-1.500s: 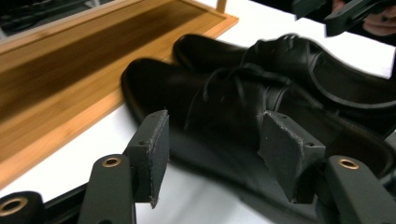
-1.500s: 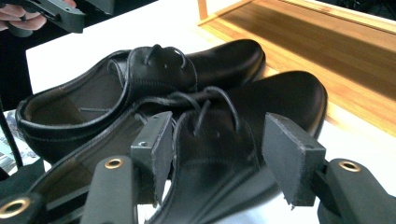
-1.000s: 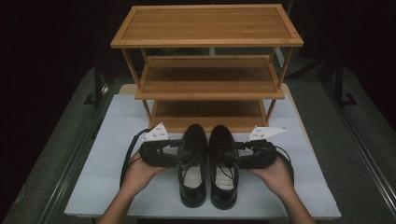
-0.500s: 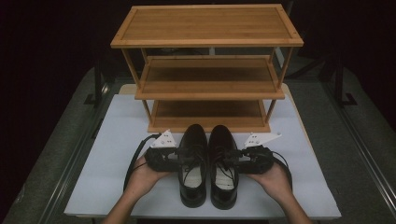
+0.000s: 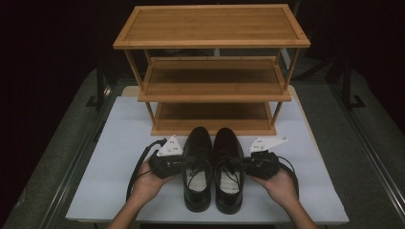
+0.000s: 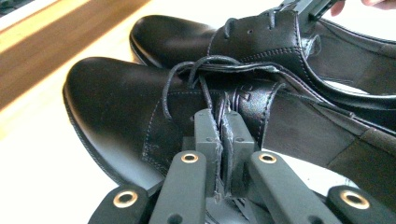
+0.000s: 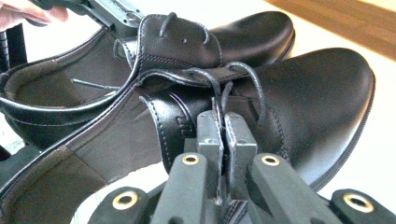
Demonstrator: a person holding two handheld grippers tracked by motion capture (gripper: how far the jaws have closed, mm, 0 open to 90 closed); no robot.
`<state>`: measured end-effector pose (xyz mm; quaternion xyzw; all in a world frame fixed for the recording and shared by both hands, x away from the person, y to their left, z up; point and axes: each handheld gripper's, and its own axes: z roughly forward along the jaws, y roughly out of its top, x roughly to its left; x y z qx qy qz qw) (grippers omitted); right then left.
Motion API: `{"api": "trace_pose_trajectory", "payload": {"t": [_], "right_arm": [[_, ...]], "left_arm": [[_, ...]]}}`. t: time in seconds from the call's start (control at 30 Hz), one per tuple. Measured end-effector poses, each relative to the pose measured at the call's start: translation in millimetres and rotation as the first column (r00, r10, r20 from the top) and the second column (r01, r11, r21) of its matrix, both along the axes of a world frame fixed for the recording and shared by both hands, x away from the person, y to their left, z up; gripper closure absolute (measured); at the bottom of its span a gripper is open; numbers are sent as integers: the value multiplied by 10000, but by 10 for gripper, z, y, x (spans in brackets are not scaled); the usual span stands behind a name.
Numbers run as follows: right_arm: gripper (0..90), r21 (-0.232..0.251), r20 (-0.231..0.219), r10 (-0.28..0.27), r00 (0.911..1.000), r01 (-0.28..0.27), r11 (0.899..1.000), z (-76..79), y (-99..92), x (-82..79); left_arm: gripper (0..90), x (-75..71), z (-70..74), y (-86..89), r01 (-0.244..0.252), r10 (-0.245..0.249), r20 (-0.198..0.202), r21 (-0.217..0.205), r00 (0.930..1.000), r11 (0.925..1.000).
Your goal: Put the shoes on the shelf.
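A: Left claw [image 6: 219, 140]?
B: Jaws just closed, pinching the lace [image 6: 205, 93] of the left shoe [image 5: 197, 167].
A: Right claw [image 7: 223, 140]?
B: Same, just closed on the right shoe's [image 5: 228, 167] lace [image 7: 215, 100]. Both shoes side by side, touching, mid-bench [image 5: 110, 181], toes toward the rack [image 5: 212, 71].

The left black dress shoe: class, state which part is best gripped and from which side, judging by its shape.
Probably the left shoe's lace-side flap, approached from its outer side: it is a thin leather edge standing up beside the opening. The left gripper has just closed its jaws there.
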<state>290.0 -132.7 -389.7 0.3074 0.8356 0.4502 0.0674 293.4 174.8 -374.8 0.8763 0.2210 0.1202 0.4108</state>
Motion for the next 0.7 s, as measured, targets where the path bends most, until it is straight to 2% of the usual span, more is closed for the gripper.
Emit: {"api": "trace_pose_trajectory", "payload": {"t": [0.2, 0.33, 0.7], "right_arm": [[869, 6, 367, -512, 9980, 512, 9987, 52, -41, -13], [871, -8, 460, -753, 9961, 754, 9972, 76, -70, -3], [871, 53, 612, -1139, 9916, 1137, 9935, 153, -144, 27]], "left_arm": [[872, -22, 56, 41, -396, 398, 300, -92, 9988, 9992], [874, -15, 87, 106, -727, 735, 351, -242, 9967, 9971], [876, 2, 177, 167, -1045, 1072, 554, -497, 9927, 9933]]}}
